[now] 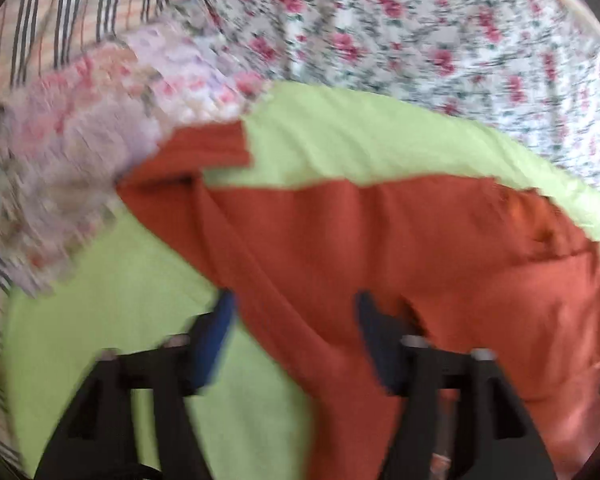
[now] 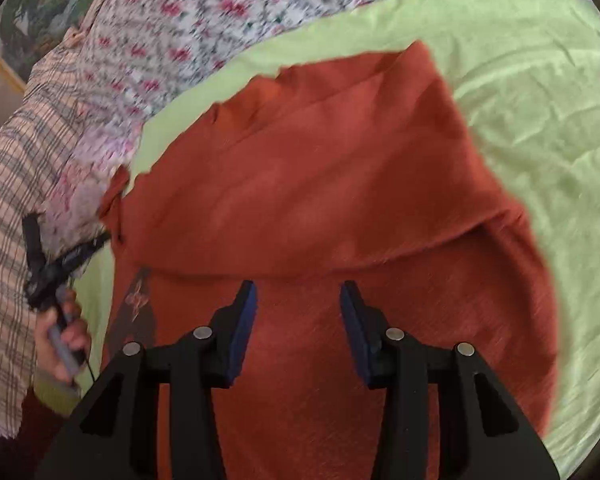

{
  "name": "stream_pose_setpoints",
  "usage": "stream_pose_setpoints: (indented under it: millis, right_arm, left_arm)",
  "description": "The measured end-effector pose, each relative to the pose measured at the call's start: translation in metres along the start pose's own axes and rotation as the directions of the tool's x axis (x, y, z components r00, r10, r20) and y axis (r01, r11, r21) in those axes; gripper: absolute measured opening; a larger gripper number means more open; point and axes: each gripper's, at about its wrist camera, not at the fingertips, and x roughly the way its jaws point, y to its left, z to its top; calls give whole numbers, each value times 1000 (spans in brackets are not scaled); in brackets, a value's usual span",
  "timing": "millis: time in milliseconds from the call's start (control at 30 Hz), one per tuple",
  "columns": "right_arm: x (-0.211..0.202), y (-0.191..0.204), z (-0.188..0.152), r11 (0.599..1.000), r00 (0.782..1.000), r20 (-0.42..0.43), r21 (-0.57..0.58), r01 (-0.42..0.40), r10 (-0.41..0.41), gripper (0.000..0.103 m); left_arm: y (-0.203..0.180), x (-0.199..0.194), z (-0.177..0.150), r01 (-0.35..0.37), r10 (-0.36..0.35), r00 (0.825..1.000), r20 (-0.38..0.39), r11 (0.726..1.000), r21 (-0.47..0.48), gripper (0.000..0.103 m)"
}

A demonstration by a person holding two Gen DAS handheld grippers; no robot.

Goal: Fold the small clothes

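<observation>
A rust-orange garment (image 1: 400, 248) lies on a light green cloth (image 1: 340, 136); it also shows in the right wrist view (image 2: 320, 184), folded over with a crease across it, and a printed patch (image 2: 138, 300) at its left. My left gripper (image 1: 296, 300) is open, low over the garment's left edge, blurred by motion. My right gripper (image 2: 298, 292) is open just above the garment's near part, holding nothing. The left gripper's handle and the hand holding it (image 2: 60, 320) show at the left edge of the right wrist view.
A floral sheet (image 1: 420, 32) covers the bed beyond the green cloth (image 2: 540, 120). A pale floral garment (image 1: 80, 140) and a striped cloth (image 1: 60, 12) lie at the left. A plaid cloth (image 2: 8, 240) and a framed picture (image 2: 32, 20) sit at left.
</observation>
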Motion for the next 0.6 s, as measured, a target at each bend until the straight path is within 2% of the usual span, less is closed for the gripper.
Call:
stream_pose_setpoints:
  millis: [67, 133, 200, 333, 367, 433, 467, 500, 533, 567, 600]
  right_arm:
    - [4, 6, -6, 1000, 1000, -25, -4, -11, 11, 45]
    - [6, 11, -14, 1000, 999, -44, -16, -18, 17, 45]
    - [10, 13, -16, 1000, 998, -55, -20, -17, 16, 45]
    - [17, 13, -16, 1000, 997, -71, 7, -16, 17, 45]
    - [18, 13, -15, 1000, 997, -71, 11, -15, 16, 45]
    - [19, 14, -13, 1000, 997, -71, 13, -9, 10, 45]
    - [20, 16, -12, 1000, 997, -72, 11, -6, 7, 45]
    - [21, 17, -12, 1000, 997, -75, 6, -3, 4, 45]
    - [22, 19, -11, 1000, 997, -77, -3, 1, -1, 45]
    - [23, 20, -11, 1000, 997, -76, -10, 3, -4, 45]
    - [23, 22, -11, 1000, 997, -74, -17, 3, -4, 45]
  left_arm:
    - [10, 12, 19, -68, 67, 997, 26, 997, 28, 82]
    - [17, 32, 40, -144, 143, 990, 14, 987, 66, 86]
    - [21, 50, 53, -176, 176, 984, 12, 979, 100, 88]
    - [24, 104, 76, -267, 279, 960, -29, 942, 205, 91]
    - [26, 120, 83, -310, 325, 945, -29, 921, 236, 92]
    - [31, 142, 91, -325, 346, 937, -41, 911, 255, 92]
    - [36, 150, 96, -304, 326, 944, -54, 920, 246, 89]
    - [40, 153, 100, -263, 284, 957, -65, 938, 226, 68]
    - [46, 153, 104, -171, 188, 979, -80, 969, 180, 46]
    - [49, 152, 106, -146, 162, 982, -98, 978, 152, 3]
    - [51, 150, 108, -144, 158, 982, -105, 981, 132, 5]
